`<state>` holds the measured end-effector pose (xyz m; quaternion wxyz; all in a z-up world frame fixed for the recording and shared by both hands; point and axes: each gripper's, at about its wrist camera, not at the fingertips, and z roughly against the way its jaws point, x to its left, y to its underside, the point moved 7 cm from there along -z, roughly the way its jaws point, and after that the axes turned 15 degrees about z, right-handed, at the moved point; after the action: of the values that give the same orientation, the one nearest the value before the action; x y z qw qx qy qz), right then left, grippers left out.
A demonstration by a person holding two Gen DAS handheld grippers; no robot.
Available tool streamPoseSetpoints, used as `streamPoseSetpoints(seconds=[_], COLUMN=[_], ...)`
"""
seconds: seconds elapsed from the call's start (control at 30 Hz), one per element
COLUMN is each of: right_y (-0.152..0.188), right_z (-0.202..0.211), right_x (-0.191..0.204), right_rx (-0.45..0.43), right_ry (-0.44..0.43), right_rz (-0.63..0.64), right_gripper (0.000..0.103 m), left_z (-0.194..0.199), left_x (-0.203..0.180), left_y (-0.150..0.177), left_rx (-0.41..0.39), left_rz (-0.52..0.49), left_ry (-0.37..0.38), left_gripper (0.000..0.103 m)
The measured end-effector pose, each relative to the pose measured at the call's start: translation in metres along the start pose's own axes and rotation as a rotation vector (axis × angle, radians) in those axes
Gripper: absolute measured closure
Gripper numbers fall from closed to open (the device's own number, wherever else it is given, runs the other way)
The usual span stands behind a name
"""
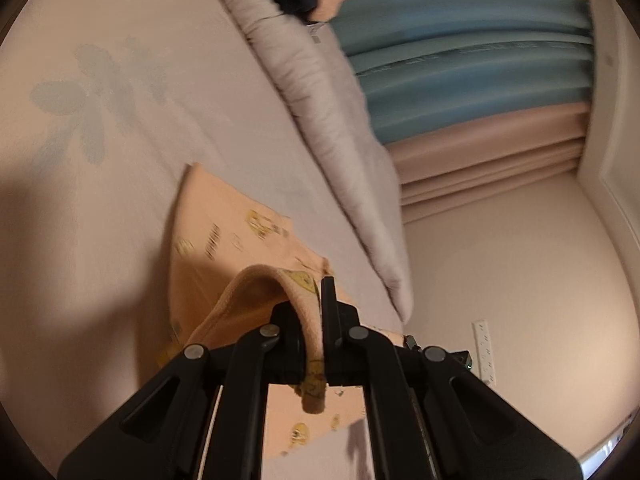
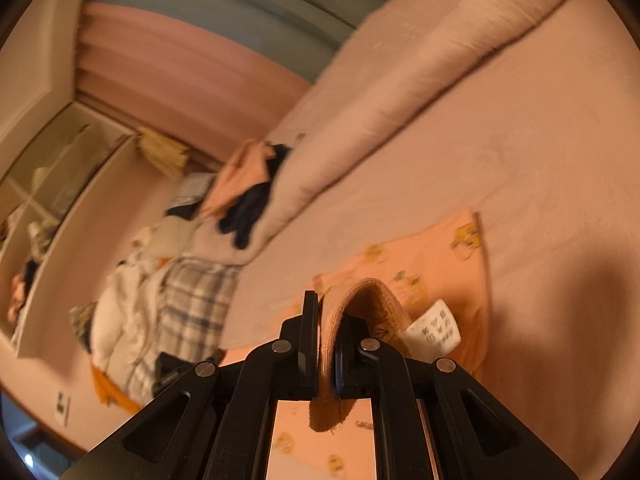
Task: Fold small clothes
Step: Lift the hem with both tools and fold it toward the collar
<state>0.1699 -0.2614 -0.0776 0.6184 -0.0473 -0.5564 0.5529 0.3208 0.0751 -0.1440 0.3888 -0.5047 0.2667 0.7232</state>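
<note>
A small orange garment with yellow printed figures lies on the pale pink bed sheet. My left gripper is shut on the garment's ribbed waistband and lifts that edge off the sheet. My right gripper is shut on the same orange garment at its ribbed band, next to a white care label. The rest of the garment hangs down to the sheet.
A rolled pale duvet runs along the bed. A pile of orange and dark clothes and a plaid and white heap lie at the bed's end. Pink and blue curtains and a shelf stand beyond.
</note>
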Motion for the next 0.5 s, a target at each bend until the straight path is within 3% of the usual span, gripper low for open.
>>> streamPoseSetpoints(seconds=[0.33, 0.43, 0.47, 0.5], right_y=[0.006, 0.011, 0.012, 0.012], right_z=[-0.029, -0.029, -0.03, -0.028], right_x=[-0.056, -0.064, -0.064, -0.063], right_rx=[0.113, 0.142, 0.146, 0.148], right_ry=[0.129, 0.142, 0.14, 0.138], right_rz=[-0.115, -0.154, -0.163, -0.168], right_gripper=[0.093, 0.09, 0.087, 0.077], left_z=[-0.049, -0.046, -0.041, -0.037], left_x=[0.033, 0.035, 0.034, 0.032], left_y=[-0.036, -0.038, -0.037, -0.037], left_rx=[0.039, 0.061, 0.063, 0.065], left_rz=[0.043, 0.052, 0.038, 0.03], left_ry=[-0.179, -0.188, -0.191, -0.189], left_gripper=[0.1, 0.092, 0.086, 0.074])
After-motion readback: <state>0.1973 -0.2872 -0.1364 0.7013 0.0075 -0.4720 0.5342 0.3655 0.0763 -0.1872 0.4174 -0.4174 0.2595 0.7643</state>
